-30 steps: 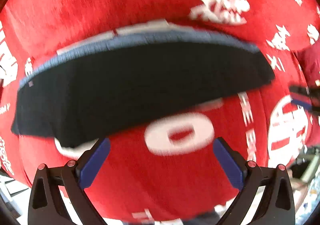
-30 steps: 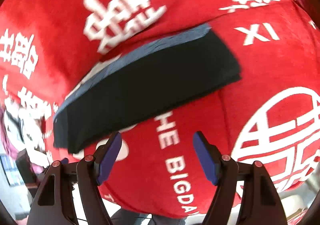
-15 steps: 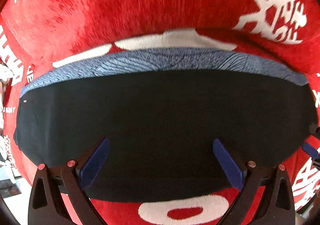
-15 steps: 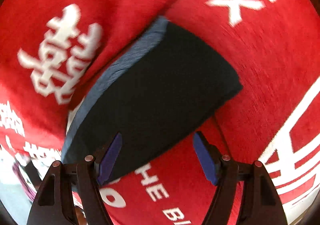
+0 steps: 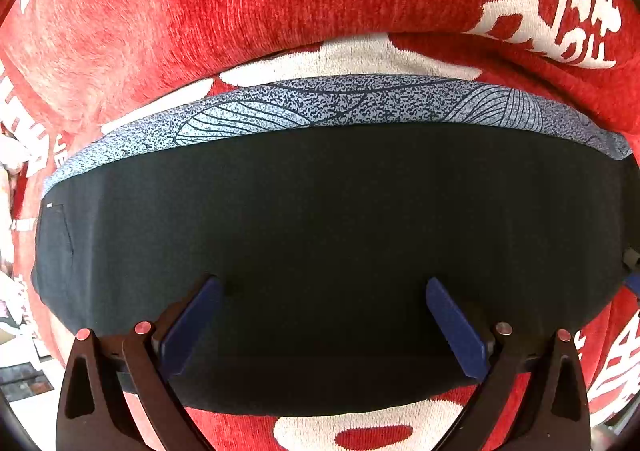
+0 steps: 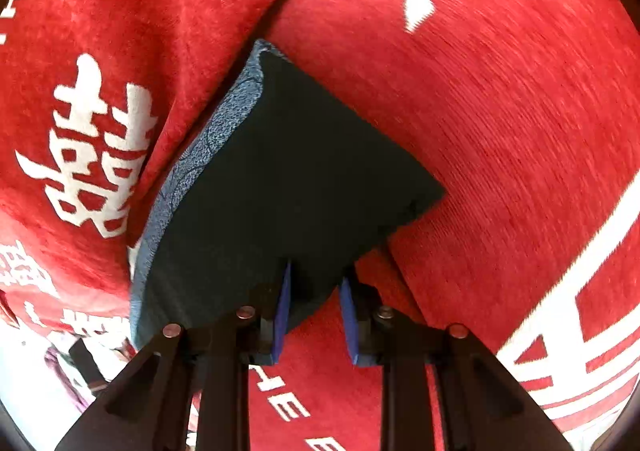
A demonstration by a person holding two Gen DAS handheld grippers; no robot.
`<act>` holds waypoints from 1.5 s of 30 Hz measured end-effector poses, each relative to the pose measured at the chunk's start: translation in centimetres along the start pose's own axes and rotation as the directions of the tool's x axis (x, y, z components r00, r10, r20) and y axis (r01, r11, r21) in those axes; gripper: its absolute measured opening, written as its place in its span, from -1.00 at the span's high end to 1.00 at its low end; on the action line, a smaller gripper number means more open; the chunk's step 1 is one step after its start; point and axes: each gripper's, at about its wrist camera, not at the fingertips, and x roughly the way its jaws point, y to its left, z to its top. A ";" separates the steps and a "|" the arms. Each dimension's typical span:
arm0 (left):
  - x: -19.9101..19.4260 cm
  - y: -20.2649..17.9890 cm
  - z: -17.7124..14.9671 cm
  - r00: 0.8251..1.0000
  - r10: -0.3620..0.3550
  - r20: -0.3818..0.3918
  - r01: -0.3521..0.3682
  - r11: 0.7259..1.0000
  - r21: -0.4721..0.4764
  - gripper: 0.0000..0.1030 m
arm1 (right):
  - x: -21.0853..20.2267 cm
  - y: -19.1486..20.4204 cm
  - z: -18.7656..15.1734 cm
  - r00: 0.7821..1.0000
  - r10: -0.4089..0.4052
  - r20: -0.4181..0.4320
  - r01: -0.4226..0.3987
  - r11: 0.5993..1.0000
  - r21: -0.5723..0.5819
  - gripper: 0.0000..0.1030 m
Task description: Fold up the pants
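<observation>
The black pants (image 5: 328, 247) lie folded into a flat, wide bundle on a red cover (image 5: 248, 3) with white characters and letters printed on it. Along the far edge of the bundle runs a blue-grey band (image 5: 340, 103) with a speckled pattern and thin curved lines. In the left wrist view the left claw (image 5: 322, 315) is released – its two blue fingers (image 5: 188, 327) stand wide apart over the near part of the dark cloth, and nothing is between them. The near edge of the pants is just in front of the claw's base, and below it a white oval shape on the cover is visible. In the right wrist view the right claw (image 6: 314, 311) is nearly closed, and its blue fingers (image 6: 283, 311) pinch a lower corner of the pants; the fabric goes down between them in a narrow tongue. From this side the pants look like a dark diamond shape, with the patterned band (image 6: 208, 155) along the left edge and another corner pointing to the right. The red cover bends upward behind the pants, and a fold in it runs from the top corner of the bundle – it looks soft and plush.
</observation>
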 end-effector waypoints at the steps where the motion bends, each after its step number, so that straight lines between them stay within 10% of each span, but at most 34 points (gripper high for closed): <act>1: 0.0 -0.1 0.1 1.000 0.002 0.000 -0.002 1.000 0.000 -1.00 | -0.1 0.0 -0.1 1.000 0.004 -0.002 -0.004 1.000 0.002 0.48; 13: 0.5 -1.7 0.9 1.000 0.018 -0.003 -0.019 1.000 -0.002 -1.00 | -1.5 0.3 -1.7 0.999 0.004 -0.048 -0.008 0.997 -0.079 0.03; 45: -0.1 -2.7 0.8 0.998 0.061 -0.001 -0.061 0.998 0.035 -1.00 | -0.2 0.2 -2.3 0.996 0.054 -0.070 -0.058 0.997 -0.059 0.02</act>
